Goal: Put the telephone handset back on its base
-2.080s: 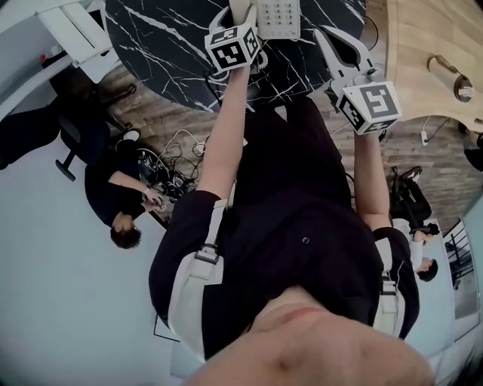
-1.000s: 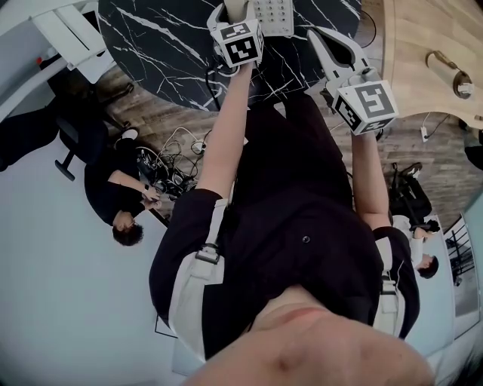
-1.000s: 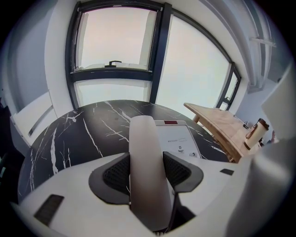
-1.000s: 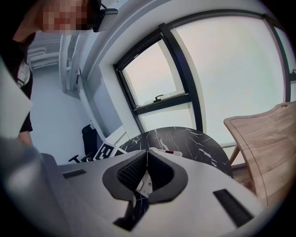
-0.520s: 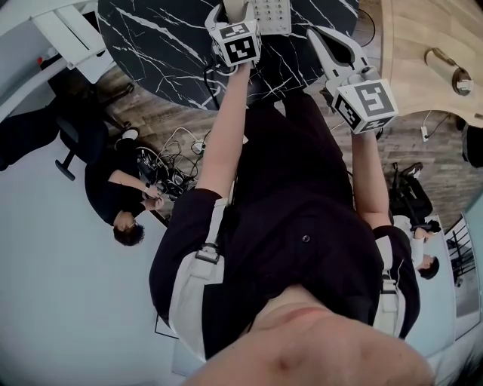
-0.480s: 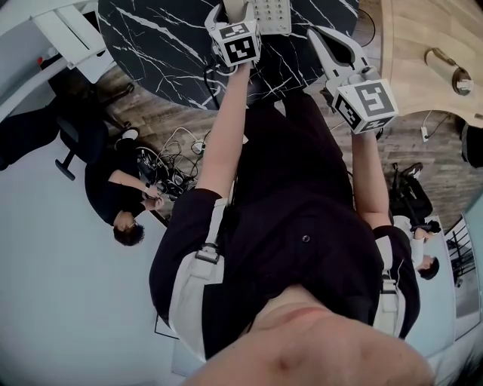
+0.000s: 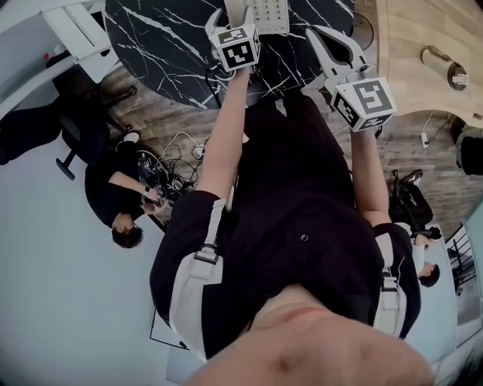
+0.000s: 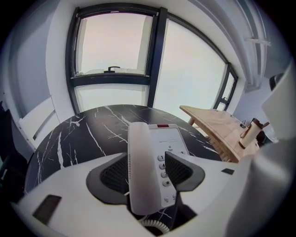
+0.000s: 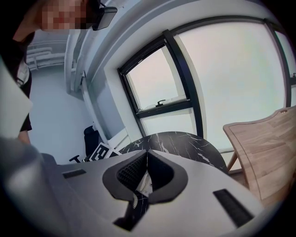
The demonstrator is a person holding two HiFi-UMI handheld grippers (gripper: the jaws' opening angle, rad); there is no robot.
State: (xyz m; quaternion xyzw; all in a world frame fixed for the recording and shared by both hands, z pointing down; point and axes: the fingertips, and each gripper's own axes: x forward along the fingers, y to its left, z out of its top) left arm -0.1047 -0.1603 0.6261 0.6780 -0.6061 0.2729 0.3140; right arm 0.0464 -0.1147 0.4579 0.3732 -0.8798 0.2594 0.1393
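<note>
The white handset [image 8: 141,171] lies lengthwise on the left side of the white telephone base [image 8: 171,139], on a black marble table [image 8: 92,129]. My left gripper [image 8: 146,158] straddles the handset. Its jaws have just been opening and stand wide, with a gap beside each pad, so nothing presses on the handset. A coiled cord [image 8: 155,226] shows below it. In the head view the left gripper [image 7: 230,13] reaches the base [image 7: 270,15] at the top edge. My right gripper [image 9: 147,155] hangs to the right [image 7: 311,34], its tips touching with nothing between them.
A light wooden table [image 8: 217,129] stands to the right of the marble one, with a small wooden item [image 8: 249,132] on it. Large windows are behind. In the head view a person [image 7: 117,196] sits by tangled cables [image 7: 177,151] on the wooden floor.
</note>
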